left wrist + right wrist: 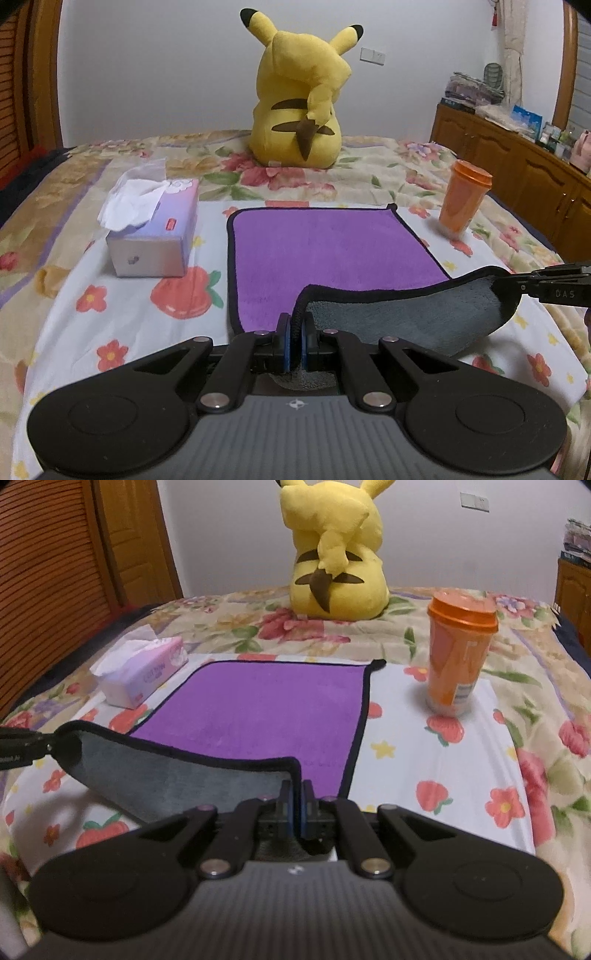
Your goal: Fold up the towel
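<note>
The first fold is in hand: the towel [332, 243] lies purple side up on the bedspread [110, 295], its near edge lifted so the grey underside shows. The left gripper [295, 332] is pinched tight on the near left corner, the right gripper [295, 797] likewise closed on the near right corner. Both point toward 12 o'clock, held level and low, the hem sagging between them. Next, I judge, both corners must travel together toward the far edge at 12 o'clock and land square on it. The box [155, 236] sits at 10 o'clock, the cup [458, 657] at 2 o'clock, the plush [299, 99] beyond.
</note>
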A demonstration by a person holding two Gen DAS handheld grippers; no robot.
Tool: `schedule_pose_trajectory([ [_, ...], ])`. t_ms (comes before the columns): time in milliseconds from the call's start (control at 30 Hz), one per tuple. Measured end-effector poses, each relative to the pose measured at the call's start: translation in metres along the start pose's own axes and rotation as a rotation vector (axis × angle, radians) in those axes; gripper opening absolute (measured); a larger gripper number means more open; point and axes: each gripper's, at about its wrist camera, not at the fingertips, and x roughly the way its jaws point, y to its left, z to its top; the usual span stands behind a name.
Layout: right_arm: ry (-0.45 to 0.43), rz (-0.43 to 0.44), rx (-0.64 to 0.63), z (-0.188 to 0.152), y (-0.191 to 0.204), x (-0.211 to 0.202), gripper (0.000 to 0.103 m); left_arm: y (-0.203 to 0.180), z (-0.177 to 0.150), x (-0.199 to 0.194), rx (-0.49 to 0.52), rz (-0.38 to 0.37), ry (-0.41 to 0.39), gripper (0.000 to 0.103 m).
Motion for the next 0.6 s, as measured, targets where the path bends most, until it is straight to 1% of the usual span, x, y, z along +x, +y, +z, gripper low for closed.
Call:
schedule_pose_trajectory([
  [267, -0.031, 0.006, -0.01, 0.005, -0.002, -0.001, 0.004, 0.002, 0.005, 0.008, 0.011, 0.009, -0.009, 0.008],
  [467, -0.019, 0.005, -0.017, 0.005, -0.005, 0.006, 0.004, 0.004, 0.007, 0.02, 0.027, 0.013, 0.0, 0.008],
  [600, -0.022, 0.012, -0.019, 0.007, -0.007, 0.009, 0.004, 0.004, 0.011, 0.023, 0.032, 0.011, -0.014, 0.008],
])
